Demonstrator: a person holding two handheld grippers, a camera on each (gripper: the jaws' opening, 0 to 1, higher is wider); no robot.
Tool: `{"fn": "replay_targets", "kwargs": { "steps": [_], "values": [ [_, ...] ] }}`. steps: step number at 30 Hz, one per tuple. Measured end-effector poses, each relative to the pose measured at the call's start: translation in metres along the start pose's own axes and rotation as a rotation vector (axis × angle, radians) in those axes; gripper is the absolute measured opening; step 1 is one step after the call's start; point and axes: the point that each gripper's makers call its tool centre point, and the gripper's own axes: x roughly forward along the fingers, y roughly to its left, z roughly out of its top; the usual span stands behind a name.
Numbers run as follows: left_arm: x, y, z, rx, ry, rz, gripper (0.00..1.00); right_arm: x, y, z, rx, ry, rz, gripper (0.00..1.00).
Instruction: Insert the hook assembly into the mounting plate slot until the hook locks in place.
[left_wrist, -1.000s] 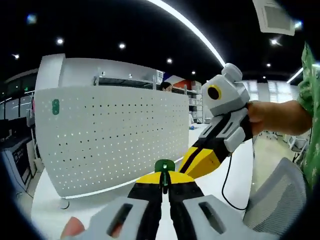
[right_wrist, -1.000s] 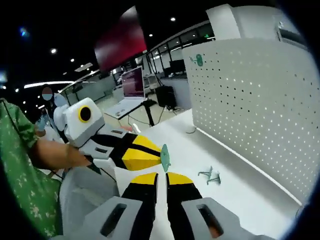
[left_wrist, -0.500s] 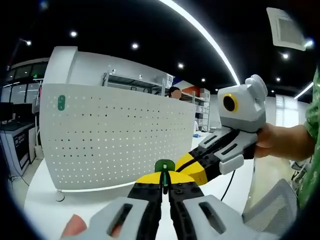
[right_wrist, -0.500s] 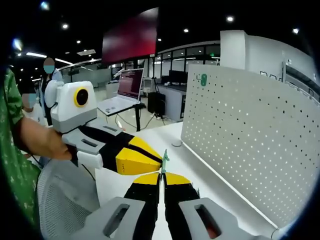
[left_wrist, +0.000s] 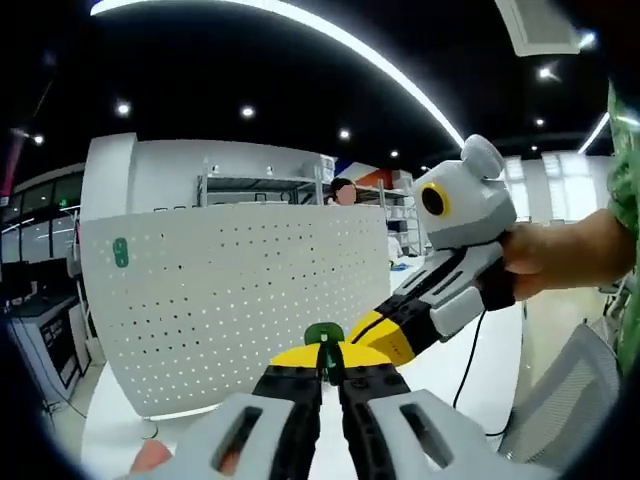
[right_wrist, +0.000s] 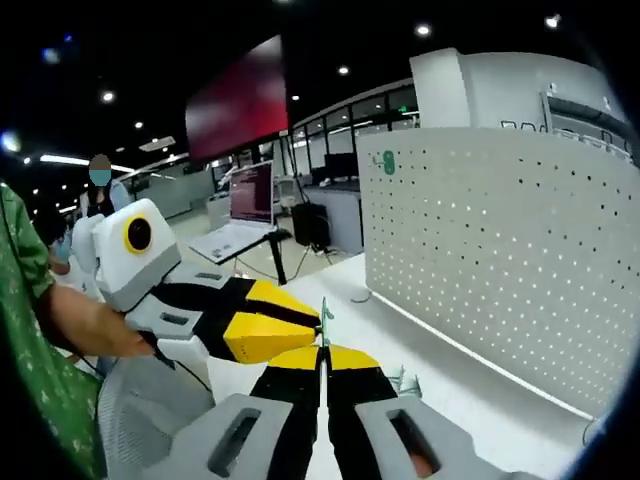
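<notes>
In the left gripper view a small green hook piece (left_wrist: 323, 333) sits between the yellow tips of my left gripper (left_wrist: 325, 352), which is shut on it. My right gripper (left_wrist: 362, 332) comes in from the right and meets the same piece. Seen edge-on in the right gripper view, the green hook piece (right_wrist: 324, 318) is a thin sliver, with my right gripper (right_wrist: 322, 352) shut on it and my left gripper (right_wrist: 306, 322) touching it from the left. The white perforated mounting plate (left_wrist: 230, 300) stands upright behind it, also the plate (right_wrist: 500, 240), apart from the grippers. A green hook (left_wrist: 120, 252) hangs on its upper corner.
The white table (right_wrist: 470, 400) carries the plate, with small metal hooks (right_wrist: 405, 380) lying on it. A black cable (left_wrist: 465, 355) trails over the table. A grey mesh chair (left_wrist: 570, 400) stands close by. A laptop (right_wrist: 245, 200) sits on a far stand. A person's hand (left_wrist: 560, 250) holds the right gripper.
Both views have shifted with the hands. The small gap between the right jaws a second ago has shut on the green piece. The left gripper keeps its hold.
</notes>
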Motion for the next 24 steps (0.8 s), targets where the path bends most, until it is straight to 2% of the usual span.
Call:
{"fn": "replay_targets", "kwargs": {
  "steps": [9, 17, 24],
  "values": [
    [-0.0010, 0.0012, 0.0027, 0.002, -0.016, 0.011, 0.04, -0.0024, 0.0028, 0.0030, 0.147, -0.054, 0.042, 0.00],
    [-0.0019, 0.0019, 0.0047, 0.003, -0.021, 0.017, 0.04, -0.0036, 0.0057, 0.0055, 0.146, -0.065, 0.044, 0.00],
    [-0.0025, 0.0007, 0.0047, 0.039, -0.017, 0.016, 0.03, -0.0034, 0.0070, 0.0047, 0.112, -0.074, 0.041, 0.00]
  ]
}}
